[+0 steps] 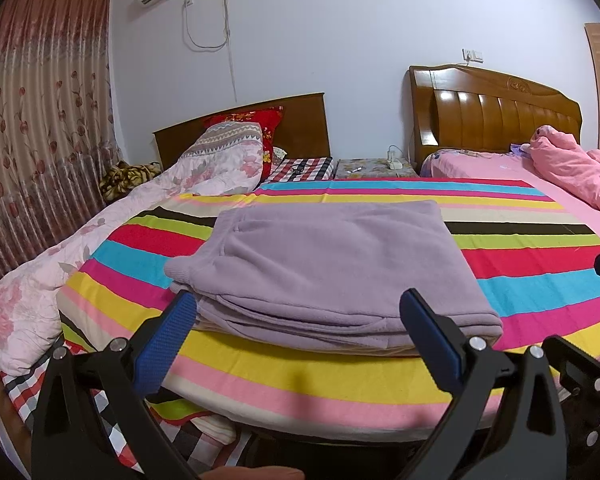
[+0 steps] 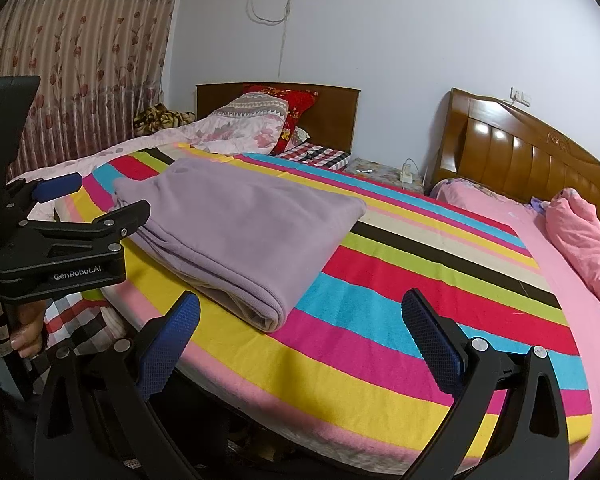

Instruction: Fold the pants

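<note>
The lilac pants [image 1: 332, 264] lie folded in a flat stack on the striped blanket [image 1: 520, 264], near the bed's front edge. My left gripper [image 1: 300, 300] is open and empty, its blue pads just short of the stack's near edge. In the right wrist view the pants [image 2: 236, 224] lie to the left on the blanket [image 2: 380, 300]. My right gripper [image 2: 300, 304] is open and empty, above the blanket to the right of the pants. The left gripper [image 2: 96, 196] shows at the left of that view, open, beside the stack.
A pink floral quilt [image 1: 80, 256] is heaped on the left. A pink duvet [image 1: 572, 168] lies at the right by the wooden headboard [image 1: 496, 112]. A small bedside table [image 1: 372, 168] with a power strip stands between the two headboards.
</note>
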{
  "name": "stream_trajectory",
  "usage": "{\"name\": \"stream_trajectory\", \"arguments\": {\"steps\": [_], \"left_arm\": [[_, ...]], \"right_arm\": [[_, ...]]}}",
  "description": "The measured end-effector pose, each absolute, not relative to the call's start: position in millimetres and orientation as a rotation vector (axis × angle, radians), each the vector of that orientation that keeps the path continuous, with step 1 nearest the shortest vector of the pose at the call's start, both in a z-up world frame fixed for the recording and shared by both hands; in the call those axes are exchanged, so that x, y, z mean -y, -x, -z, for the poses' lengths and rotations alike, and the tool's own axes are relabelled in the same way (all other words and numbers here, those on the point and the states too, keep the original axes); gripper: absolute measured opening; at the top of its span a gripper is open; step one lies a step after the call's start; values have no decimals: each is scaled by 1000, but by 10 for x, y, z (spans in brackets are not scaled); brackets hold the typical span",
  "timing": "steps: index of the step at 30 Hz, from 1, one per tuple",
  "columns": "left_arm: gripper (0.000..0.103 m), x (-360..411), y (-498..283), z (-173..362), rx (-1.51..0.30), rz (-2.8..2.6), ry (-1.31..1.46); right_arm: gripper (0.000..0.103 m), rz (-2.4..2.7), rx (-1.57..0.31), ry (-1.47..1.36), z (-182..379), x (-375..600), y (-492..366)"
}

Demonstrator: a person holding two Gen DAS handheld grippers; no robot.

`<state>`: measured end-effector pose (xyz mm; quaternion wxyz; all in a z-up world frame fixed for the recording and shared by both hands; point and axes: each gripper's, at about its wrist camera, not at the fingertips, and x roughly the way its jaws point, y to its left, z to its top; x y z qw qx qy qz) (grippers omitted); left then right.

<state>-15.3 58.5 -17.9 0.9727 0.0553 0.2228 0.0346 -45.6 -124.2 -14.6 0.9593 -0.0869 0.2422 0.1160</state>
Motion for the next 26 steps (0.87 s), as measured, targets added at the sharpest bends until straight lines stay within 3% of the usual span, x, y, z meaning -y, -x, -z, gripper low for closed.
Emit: {"name": "stream_trajectory", "arguments": {"steps": [26], "left_arm": [[102,-720,71,219,-494,-87,-53]], "right_arm": [[98,-246,-486,141,135,1332,465]]}}
